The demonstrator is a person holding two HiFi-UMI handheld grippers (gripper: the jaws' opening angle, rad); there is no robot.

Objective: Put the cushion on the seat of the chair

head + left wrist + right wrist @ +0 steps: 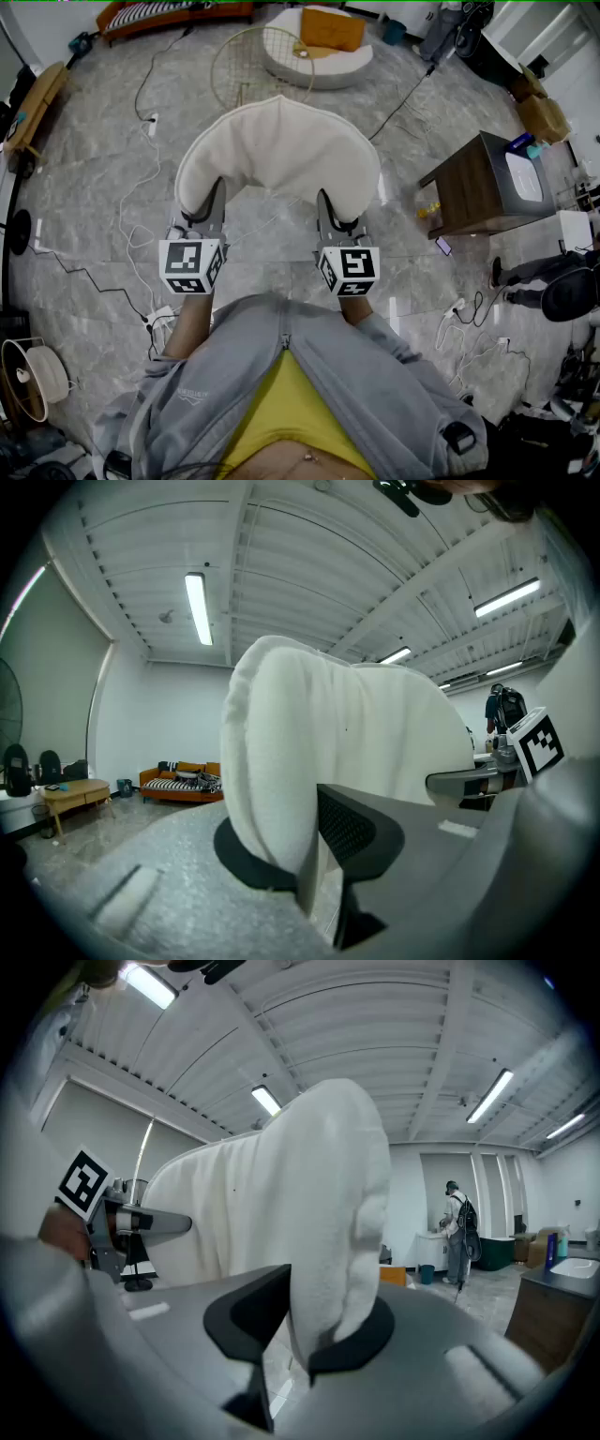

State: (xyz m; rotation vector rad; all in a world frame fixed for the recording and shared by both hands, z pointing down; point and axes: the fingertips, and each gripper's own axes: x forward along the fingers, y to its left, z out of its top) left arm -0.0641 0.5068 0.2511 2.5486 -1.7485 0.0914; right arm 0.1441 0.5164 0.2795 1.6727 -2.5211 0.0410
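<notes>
Cushion (281,150) hangs over the floor (94,141) in front of me, gripped at its two near ends. My left gripper (214,197) is clamped nearly closed on one end, my right gripper (328,208) likewise on the other, white fabric squeezed between each pair of jaws.

Seen from overhead, the cushion (278,150) hides the floor beneath it and part of the jaws of the left gripper (216,192) and the right gripper (326,202). The top edge cuts off the orange sofa (173,14), and the right edge cuts off a bystander (553,281). In the right gripper view, a far-off figure (457,1227) is too small to tell what it handles.
</notes>
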